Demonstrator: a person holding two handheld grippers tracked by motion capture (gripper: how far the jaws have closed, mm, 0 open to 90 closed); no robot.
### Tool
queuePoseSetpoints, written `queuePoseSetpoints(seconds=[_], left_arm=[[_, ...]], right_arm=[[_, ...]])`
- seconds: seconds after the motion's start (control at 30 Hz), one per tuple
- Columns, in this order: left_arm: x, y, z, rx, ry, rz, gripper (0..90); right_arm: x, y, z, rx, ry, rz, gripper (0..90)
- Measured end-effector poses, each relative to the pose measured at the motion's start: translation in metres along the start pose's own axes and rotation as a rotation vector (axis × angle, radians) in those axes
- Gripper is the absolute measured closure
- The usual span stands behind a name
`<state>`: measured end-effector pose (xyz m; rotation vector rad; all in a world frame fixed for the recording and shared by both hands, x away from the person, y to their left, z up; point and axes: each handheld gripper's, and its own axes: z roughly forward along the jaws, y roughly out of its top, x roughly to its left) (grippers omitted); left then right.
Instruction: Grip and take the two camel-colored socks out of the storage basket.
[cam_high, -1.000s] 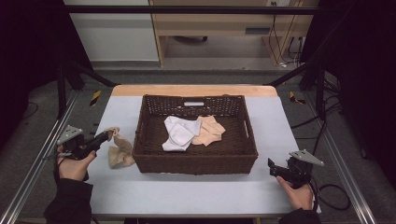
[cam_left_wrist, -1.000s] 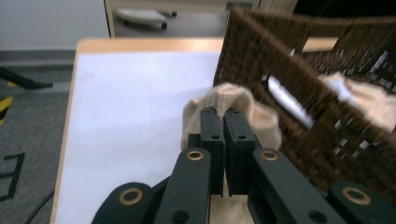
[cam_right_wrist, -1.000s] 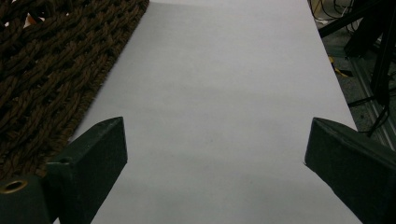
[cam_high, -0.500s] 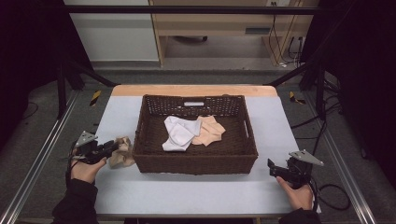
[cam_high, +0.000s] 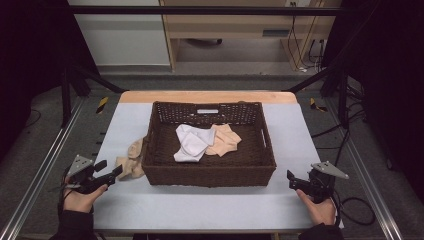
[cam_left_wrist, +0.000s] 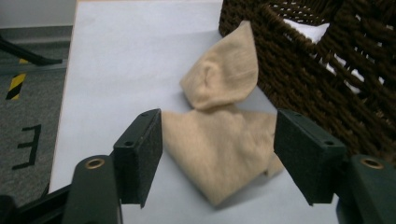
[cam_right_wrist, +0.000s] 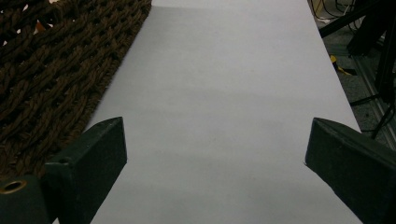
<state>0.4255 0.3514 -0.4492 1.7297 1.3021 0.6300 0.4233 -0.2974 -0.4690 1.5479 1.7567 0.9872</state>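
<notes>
A tan sock (cam_high: 131, 162) lies crumpled on the pale table against the left wall of a brown wicker basket (cam_high: 207, 175). My left gripper (cam_high: 112, 170) sits low at the table's near left, pointing at the sock. Its jaws have just been opening. In the left gripper view the sock (cam_left_wrist: 219, 140) lies on the table between the spread pads (cam_left_wrist: 147, 149) without being pressed. Inside the basket are a white cloth (cam_high: 190, 145) and a peach cloth (cam_high: 225, 140). My right gripper (cam_high: 291, 177) stands open over bare table right of the basket, nothing between its jaws (cam_right_wrist: 215, 135).
The basket's woven wall (cam_left_wrist: 317, 70) rises close to the right of the left gripper, and its corner (cam_right_wrist: 51, 70) lies left of the right gripper. Metal rails (cam_high: 40, 175) run along both table sides. A wooden strip (cam_high: 207, 96) edges the far end.
The left gripper sank toward the near edge with the sock, then opened and let it go. The sock now rests on the table beside the basket. The right gripper stayed still.
</notes>
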Motion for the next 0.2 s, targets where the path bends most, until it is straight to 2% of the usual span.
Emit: queuePoseSetpoints(seconds=[0.13,0.2], left_arm=[[0.005,-0.013,-0.003,0.031,0.028,0.0,28.9],[0.007,-0.016,-0.004,0.039,0.028,-0.018,27.3]], right_arm=[[0.001,0.0,0.0,0.003,0.003,0.001,5.6],[0.001,0.0,0.0,0.003,0.005,-0.001,5.4]])
